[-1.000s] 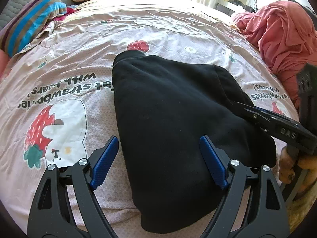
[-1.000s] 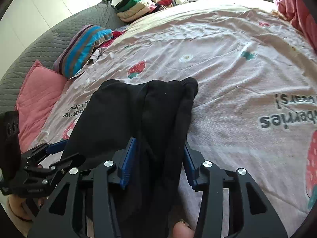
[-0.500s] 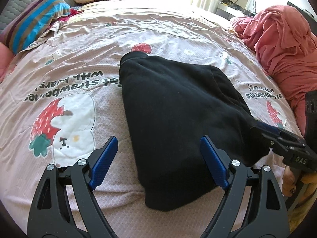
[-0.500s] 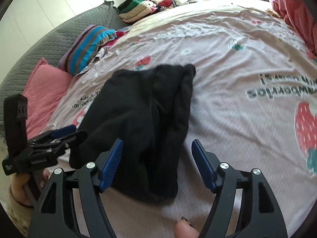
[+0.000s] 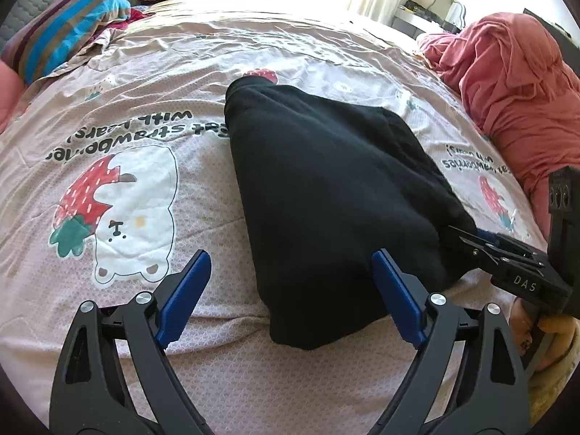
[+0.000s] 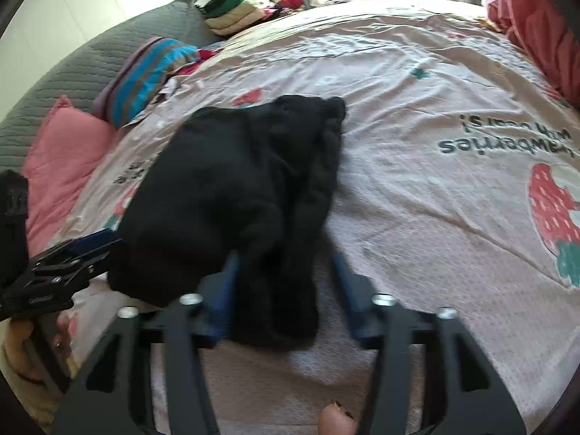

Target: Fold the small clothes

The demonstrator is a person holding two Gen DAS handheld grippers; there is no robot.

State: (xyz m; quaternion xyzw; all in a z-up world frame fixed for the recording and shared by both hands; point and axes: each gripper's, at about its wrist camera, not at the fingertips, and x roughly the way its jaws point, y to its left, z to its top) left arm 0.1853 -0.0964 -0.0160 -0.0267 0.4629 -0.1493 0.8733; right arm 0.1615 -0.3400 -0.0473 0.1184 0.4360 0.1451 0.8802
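A black garment (image 5: 326,195), folded into a thick wedge, lies on the pink strawberry-print bed sheet (image 5: 152,83). My left gripper (image 5: 291,290) straddles its near edge with blue pads wide apart; the jaws are opening and touch nothing. In the right wrist view the same black garment (image 6: 232,188) shows a rolled fold along its right side. My right gripper (image 6: 284,282) has the near end of that fold between its blurred pads. Its jaws are closing, and a gap still shows beside the right pad. The right gripper's tip (image 5: 471,239) is at the garment's right edge.
A heap of coral-red cloth (image 5: 514,90) fills the right side of the bed. A striped pillow (image 5: 65,18) and a pink pillow (image 6: 65,156) lie at the left by the grey headboard (image 6: 108,54). Folded clothes (image 6: 235,11) are stacked at the far end.
The right gripper, shut on the black fold a second ago, let go, opened wide and drew back, and is now narrower around the fold's near end. The left gripper has drawn back a little.
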